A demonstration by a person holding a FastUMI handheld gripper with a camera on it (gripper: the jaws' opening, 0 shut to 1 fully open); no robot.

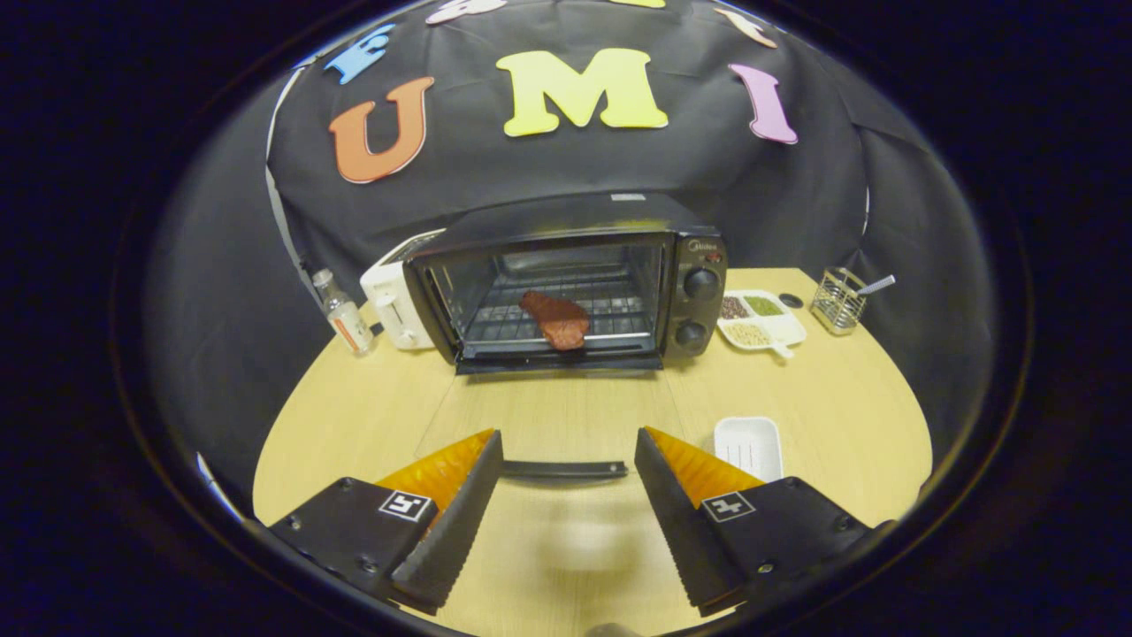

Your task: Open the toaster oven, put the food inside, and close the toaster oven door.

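The food [555, 318] lies on the rack inside the toaster oven [575, 279] at the tabletop's [354, 425] far edge. Its glass door lies flat, handle [564, 470] between my gripper's [566, 460] parted, empty fingers. Lifting off-centre, I could let the door slip back.

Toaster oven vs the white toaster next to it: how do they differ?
The toaster oven is black and much larger; the white toaster is small and partly hidden behind it. The toaster oven's glass door lies folded down open, with the food on its rack; nothing shows in the white toaster. Both stand on the table, well beyond the open hand-held gripper.
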